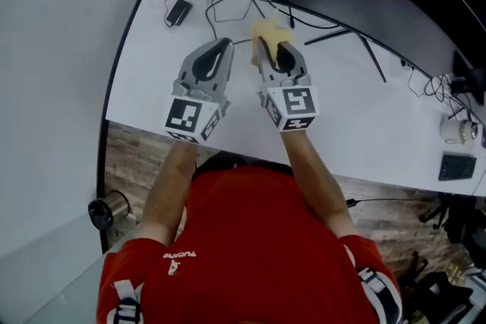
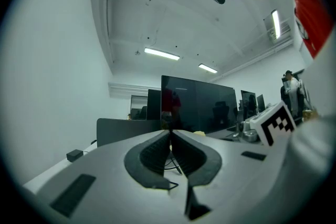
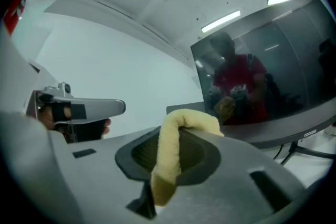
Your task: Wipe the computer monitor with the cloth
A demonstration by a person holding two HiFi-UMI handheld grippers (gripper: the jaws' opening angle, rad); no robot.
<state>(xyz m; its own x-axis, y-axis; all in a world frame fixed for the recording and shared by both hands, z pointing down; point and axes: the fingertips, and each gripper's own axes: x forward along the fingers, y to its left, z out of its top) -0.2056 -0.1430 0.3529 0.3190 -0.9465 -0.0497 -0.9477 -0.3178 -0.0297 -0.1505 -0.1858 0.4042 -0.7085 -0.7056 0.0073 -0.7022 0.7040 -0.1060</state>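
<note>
Yellow cloth [image 3: 169,162] between right tongs [image 3: 185,124]

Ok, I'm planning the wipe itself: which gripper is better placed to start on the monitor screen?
Right. The right gripper is shut on the yellow cloth and faces the monitor screen. The left gripper is shut with nothing between its jaws.

The cloth [image 3: 164,149] is pale yellow, the monitor [image 3: 262,76] glossy black. The desk [image 1: 364,117] is white; the person's shirt [image 1: 250,239] is red.
</note>
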